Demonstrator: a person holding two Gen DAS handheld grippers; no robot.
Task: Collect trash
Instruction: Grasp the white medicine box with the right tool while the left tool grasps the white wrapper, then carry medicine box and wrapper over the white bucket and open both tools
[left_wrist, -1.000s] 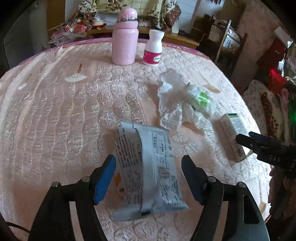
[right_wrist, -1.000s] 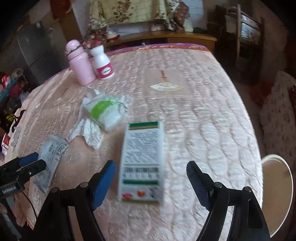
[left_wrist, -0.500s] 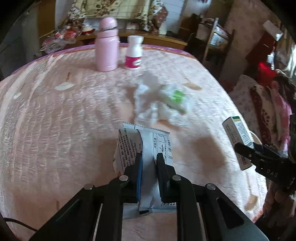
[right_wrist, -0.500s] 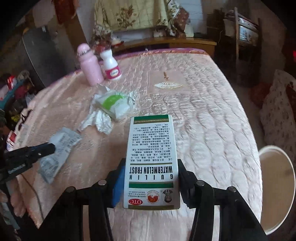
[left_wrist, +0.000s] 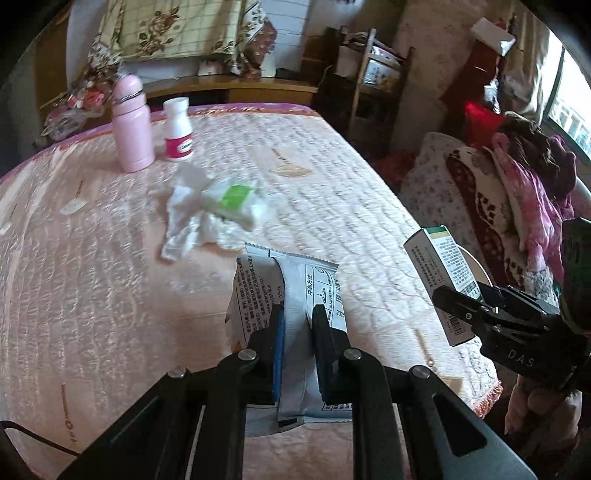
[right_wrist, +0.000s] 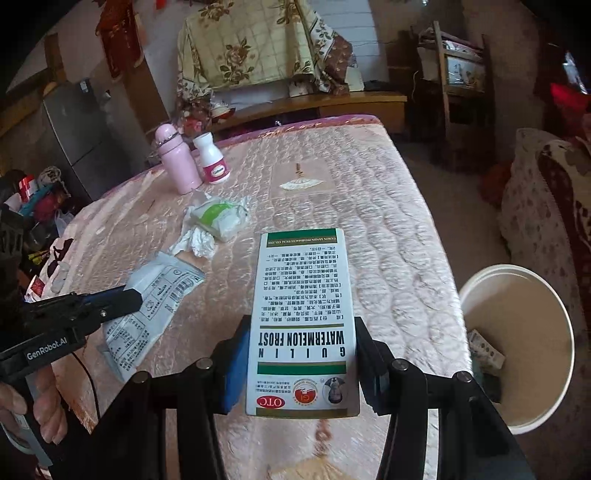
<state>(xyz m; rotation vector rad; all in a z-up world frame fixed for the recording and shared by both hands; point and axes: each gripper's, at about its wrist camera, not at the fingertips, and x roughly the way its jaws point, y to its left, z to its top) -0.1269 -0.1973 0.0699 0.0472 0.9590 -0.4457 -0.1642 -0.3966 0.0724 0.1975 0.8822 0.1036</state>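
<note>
The pink quilted bed (right_wrist: 388, 221) carried the trash. Beside it stood the white round plastic bin (right_wrist: 517, 343). The right gripper (right_wrist: 301, 354) clamped the white-and-green cardboard medicine box (right_wrist: 303, 314); the left gripper (left_wrist: 297, 325) pinched the grey foil sachet (left_wrist: 291, 284), both clear of the bed. The limp sachet could slip from its narrow pinch, or either piece could catch the bin's rim.
</note>
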